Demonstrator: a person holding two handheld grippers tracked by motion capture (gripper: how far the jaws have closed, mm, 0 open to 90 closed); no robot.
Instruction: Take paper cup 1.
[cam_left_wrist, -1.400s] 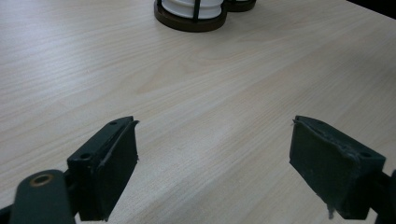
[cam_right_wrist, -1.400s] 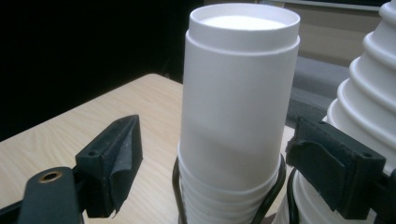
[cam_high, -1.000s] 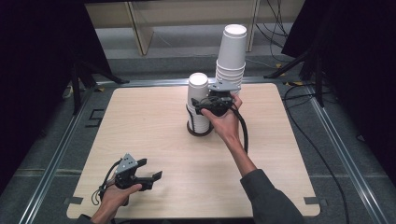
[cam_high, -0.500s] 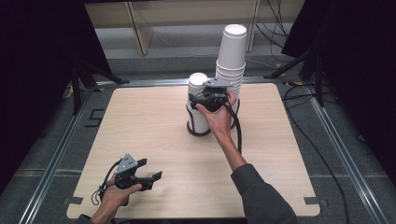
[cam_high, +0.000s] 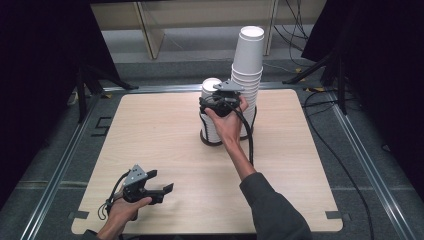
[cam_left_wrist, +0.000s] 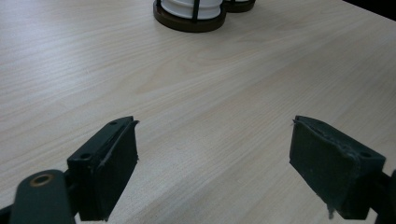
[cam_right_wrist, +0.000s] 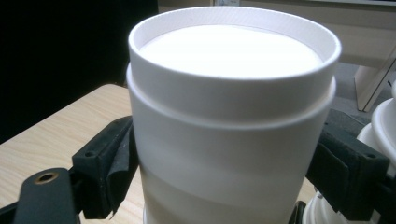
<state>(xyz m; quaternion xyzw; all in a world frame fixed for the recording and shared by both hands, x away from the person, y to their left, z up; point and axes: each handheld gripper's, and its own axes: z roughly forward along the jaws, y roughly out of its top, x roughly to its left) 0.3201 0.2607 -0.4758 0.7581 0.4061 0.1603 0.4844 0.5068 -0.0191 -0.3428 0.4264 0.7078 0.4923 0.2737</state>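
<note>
While the left tool (cam_high: 161, 181) idles near the surface's (cam_high: 150, 130) near left corner, all the action is at the middle of the far edge in the high view. Two stacks of upside-down white cups stand there side by side: the tall stack (cam_high: 248, 55) and, to its left, the short stack (cam_high: 209, 122). The right tool (cam_high: 212, 102) sits at the crown of the short one, on the top cup (cam_high: 211, 86). Against the earlier frames, that hand has slid a touch left, away from the tall stack and square onto the short one; the left hand hasn't budged.

Over to the left gripper view: left tool (cam_left_wrist: 215, 154) spread wide, bare wood between the pads, and the stack holder's dark base (cam_left_wrist: 189, 21) far off.

Now the right gripper view, and here's the close-up: the top cup (cam_right_wrist: 229, 116) sits between both pads, which look pressed to its sides, so the right tool (cam_right_wrist: 231, 154) is pinching it. Another cup's wall shows just beneath, and the tall stack (cam_right_wrist: 385, 121) peeks in at the right.

My read: the grasp is made and the cup is still nested on the short stack; lifting it off or seating it fully remains, and the tall stack has plenty of cups left.
</note>
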